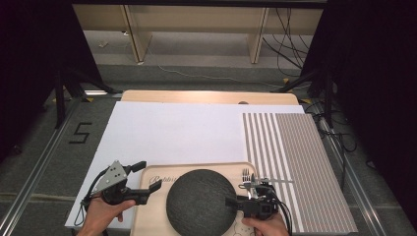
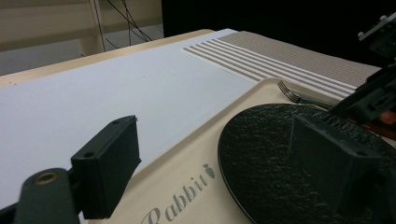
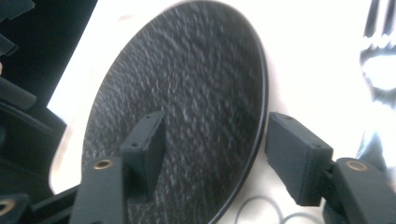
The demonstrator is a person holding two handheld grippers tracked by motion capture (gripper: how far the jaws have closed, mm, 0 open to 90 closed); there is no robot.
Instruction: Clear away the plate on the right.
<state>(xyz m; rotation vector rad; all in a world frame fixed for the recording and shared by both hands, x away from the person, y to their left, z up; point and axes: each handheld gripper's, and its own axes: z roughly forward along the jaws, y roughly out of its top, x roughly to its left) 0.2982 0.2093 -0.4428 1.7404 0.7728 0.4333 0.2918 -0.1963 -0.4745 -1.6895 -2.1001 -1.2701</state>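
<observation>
A round black textured plate [image 1: 199, 201] lies on a cream tray [image 1: 152, 206] lettered "Rabbit" at the table's near edge. A metal fork [image 1: 248, 176] rests on the tray just right of the plate. My left gripper [image 1: 142, 178] is open at the tray's left end; in the left gripper view [image 2: 219, 168] one jaw is over the plate [image 2: 261, 154] and the other over the tray's edge [image 2: 187, 158]. My right gripper [image 1: 230, 206] is open at the plate's right rim. In the right gripper view [image 3: 219, 154] one jaw stands over the plate [image 3: 187, 79], the other beyond its rim.
A white mat [image 1: 177, 130] covers most of the table. A grey striped placemat [image 1: 295, 162] lies on the right side. The wooden table edge [image 1: 206, 96] shows at the back, with floor, cables and shelving beyond.
</observation>
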